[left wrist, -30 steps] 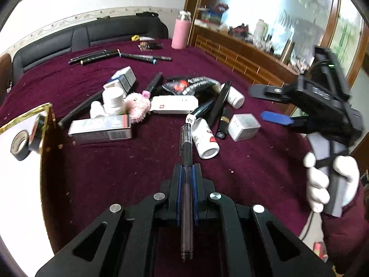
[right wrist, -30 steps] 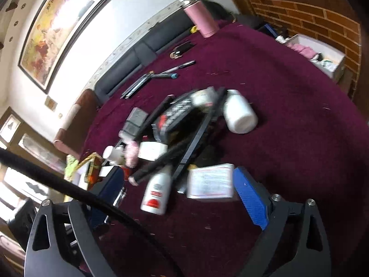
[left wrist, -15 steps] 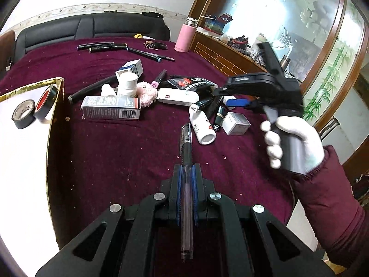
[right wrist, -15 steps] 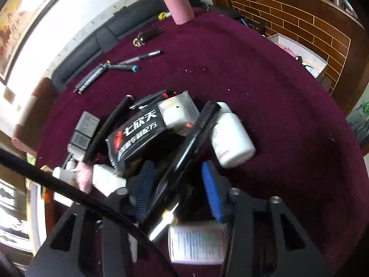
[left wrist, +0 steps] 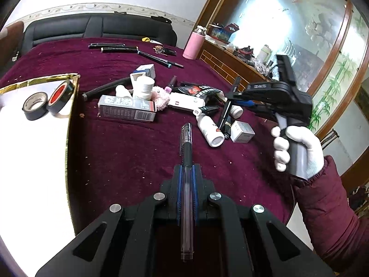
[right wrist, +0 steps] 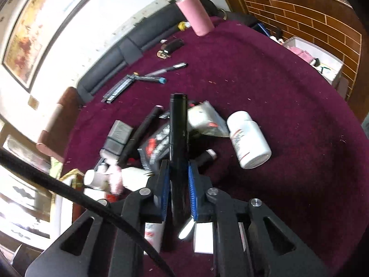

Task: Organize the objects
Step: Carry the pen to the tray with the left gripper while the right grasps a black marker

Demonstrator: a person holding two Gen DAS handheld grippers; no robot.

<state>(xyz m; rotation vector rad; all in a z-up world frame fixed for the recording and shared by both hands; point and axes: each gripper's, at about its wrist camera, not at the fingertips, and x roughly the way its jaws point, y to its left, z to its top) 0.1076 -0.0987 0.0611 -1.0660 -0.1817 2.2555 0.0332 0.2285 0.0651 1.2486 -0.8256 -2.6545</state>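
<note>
Left wrist view: the left gripper (left wrist: 186,184) is clamped on a clear-barrelled pen (left wrist: 186,175) that juts forward above a maroon tablecloth (left wrist: 129,152). Further off lies a clutter of boxes, bottles and pens, with two tape rolls (left wrist: 46,102) on a gold-edged tray (left wrist: 69,124) at the left. A white-gloved hand (left wrist: 297,150) (maroon sleeve) carries the right gripper (right wrist: 177,182) — its jaws have just been closing and now pinch a long black marker (right wrist: 178,143), lifted at a slant above the pile. A white pill bottle (right wrist: 249,143) lies on its side just beside.
</note>
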